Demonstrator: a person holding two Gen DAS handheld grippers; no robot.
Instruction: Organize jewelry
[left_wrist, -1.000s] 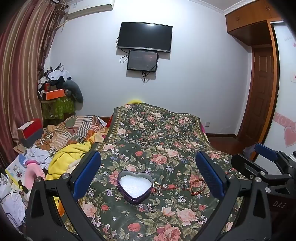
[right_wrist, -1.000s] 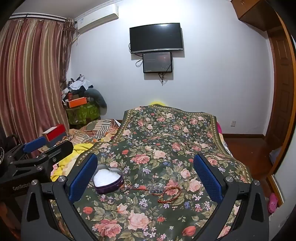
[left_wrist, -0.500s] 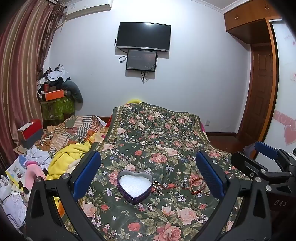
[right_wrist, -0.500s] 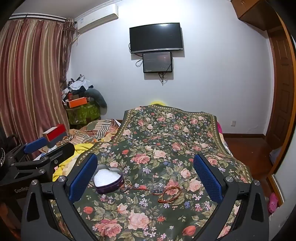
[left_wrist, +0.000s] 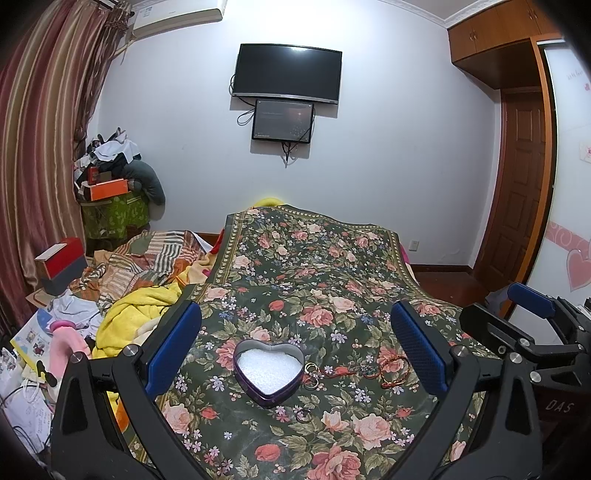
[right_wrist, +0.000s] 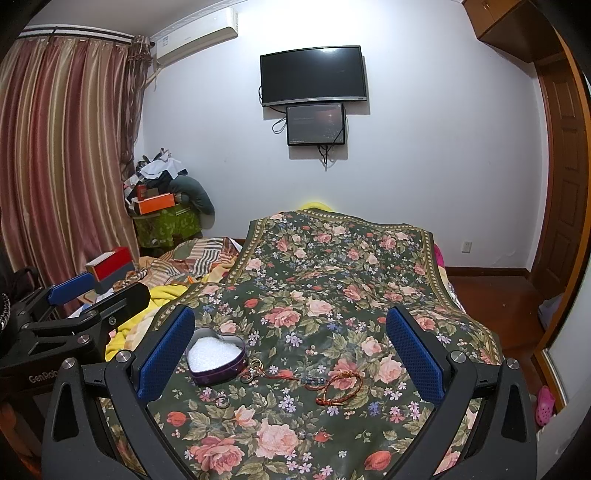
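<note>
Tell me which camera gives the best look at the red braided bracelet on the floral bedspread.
The right wrist view: the red braided bracelet lies whole and unobstructed between the open tongs. In the left wrist view it sits close beside the right-hand finger, smaller and harder to read.

Both grippers hovering, jaws spread wide.

The left gripper (left_wrist: 295, 350) is pointing forward with its blue-padded fingers (left_wrist: 173, 347) held far apart, gripping nothing. The right gripper (right_wrist: 291, 350) is sitting level just beside it on the right, its blue pads (right_wrist: 413, 354) likewise parted and empty.
</note>
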